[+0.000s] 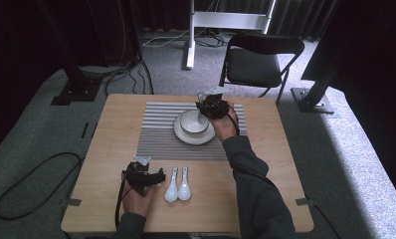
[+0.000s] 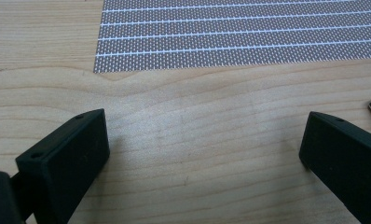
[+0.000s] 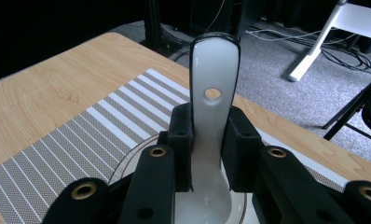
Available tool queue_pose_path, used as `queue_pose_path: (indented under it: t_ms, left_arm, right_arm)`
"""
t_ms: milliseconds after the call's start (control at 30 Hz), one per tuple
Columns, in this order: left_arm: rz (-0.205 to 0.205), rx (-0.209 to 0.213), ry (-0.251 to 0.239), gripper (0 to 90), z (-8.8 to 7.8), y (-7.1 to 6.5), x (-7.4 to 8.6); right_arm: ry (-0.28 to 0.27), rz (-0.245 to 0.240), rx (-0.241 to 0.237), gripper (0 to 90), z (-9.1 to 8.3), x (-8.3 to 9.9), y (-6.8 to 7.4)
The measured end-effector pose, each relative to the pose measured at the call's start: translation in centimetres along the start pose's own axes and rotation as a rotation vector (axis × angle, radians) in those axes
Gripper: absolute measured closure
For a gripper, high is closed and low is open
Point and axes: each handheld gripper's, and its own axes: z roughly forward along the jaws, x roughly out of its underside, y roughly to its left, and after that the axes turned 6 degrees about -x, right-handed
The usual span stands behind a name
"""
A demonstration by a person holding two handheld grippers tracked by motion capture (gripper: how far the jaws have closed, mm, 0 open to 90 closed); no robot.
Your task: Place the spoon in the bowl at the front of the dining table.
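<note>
My right gripper is shut on the handle of a white ceramic spoon, whose scoop end points down into a white bowl. That bowl sits on a white plate on the striped grey placemat. In the high view the right gripper hovers just over the bowl's far right rim. My left gripper rests open above bare wood near the table's front, nothing between its fingers. Two more white spoons lie side by side just right of the left gripper.
The wooden table ends close behind the placemat. A black folding chair stands beyond the far edge, with a white stand leg and loose cables on the grey carpet. A black cable loops on the floor at left.
</note>
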Motion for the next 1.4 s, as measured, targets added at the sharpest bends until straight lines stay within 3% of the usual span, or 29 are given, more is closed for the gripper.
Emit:
queue_pose_path:
  t_ms: [633,1000,1400]
  left_arm:
    - [-0.002,0.001,0.000,1.7,0.0,0.0,0.0]
    - [0.001,-0.001,-0.001,1.7,0.0,0.0,0.0]
    - [0.002,-0.001,-0.001,1.7,0.0,0.0,0.0]
  right_arm:
    - [0.101,0.010,0.001,75.2,3.7,2.9,-0.2]
    - [0.131,0.000,0.001,75.3,5.1,3.0,-0.1]
    - [0.152,0.024,0.011,75.2,6.6,2.8,0.1]
